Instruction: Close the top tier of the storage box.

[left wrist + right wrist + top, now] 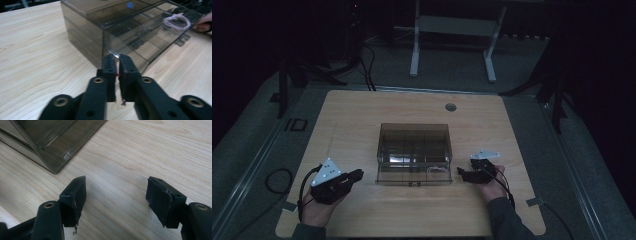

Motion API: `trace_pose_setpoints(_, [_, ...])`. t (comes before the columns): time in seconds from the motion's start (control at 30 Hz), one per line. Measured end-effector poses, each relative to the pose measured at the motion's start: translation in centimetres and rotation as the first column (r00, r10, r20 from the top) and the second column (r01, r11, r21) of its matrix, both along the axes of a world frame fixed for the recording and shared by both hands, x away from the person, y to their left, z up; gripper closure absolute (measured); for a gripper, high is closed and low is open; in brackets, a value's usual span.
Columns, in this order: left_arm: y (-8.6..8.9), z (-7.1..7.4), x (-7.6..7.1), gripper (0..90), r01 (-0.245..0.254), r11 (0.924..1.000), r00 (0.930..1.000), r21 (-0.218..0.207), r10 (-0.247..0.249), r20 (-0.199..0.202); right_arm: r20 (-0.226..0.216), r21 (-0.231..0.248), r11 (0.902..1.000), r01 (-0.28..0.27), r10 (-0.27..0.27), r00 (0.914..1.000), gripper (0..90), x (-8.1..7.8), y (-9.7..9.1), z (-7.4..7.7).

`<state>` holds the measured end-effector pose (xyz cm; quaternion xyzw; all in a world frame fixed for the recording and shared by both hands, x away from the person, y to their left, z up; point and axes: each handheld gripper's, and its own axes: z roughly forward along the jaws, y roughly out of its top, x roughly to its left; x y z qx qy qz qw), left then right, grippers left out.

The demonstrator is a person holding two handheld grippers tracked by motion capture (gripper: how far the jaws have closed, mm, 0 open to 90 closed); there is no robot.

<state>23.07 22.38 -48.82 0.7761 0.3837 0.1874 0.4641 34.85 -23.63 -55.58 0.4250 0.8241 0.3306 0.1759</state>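
A smoky clear plastic box (414, 150) with inner compartments stands in the middle of the wooden table (357, 115). A loop of pale pink string (437, 170) lies at its front right; the left gripper view also has the string (176, 21) on the box (105, 22). My left gripper (355, 174) rests on the table left of the box, jaws shut with nothing seen between them; its tips (117, 58) point at the box's near corner. My right gripper (460, 172) lies just right of the box, and its jaws (116, 186) stand wide open over bare wood beside the box's corner (50, 140).
A round grommet (450, 107) sits near the table's far edge. Beyond the table are a white desk frame (452, 35) and cables (367, 65) on the dark floor. The person's right hand (203, 23) appears at the edge of the left gripper view.
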Motion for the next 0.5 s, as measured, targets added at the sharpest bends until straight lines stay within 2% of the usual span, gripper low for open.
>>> trace_pose_setpoints(0.1, [-0.3, 0.1, -0.1, 89.9, 0.026, 0.9997, 0.9997, -0.002, -0.026, 0.001, 0.002, 0.001, 1.0, -0.001, 0.001, 1.0, 32.3, 0.0, 0.0, 0.0])
trace_pose_setpoints(0.3, [-1.0, 0.3, -0.3, 90.0, 0.046, 0.9989, 0.9989, -0.001, -0.046, 0.007, 0.006, 0.003, 1.0, -0.001, 0.001, 1.0, 32.2, -0.1, -0.1, -0.1])
trace_pose_setpoints(0.5, [-1.4, 0.4, -0.5, 90.0, 0.061, 0.9979, 0.9981, -0.021, -0.061, 0.013, 0.015, 0.011, 0.9999, -0.003, 0.002, 0.9999, 31.6, -0.1, -0.2, -0.2])
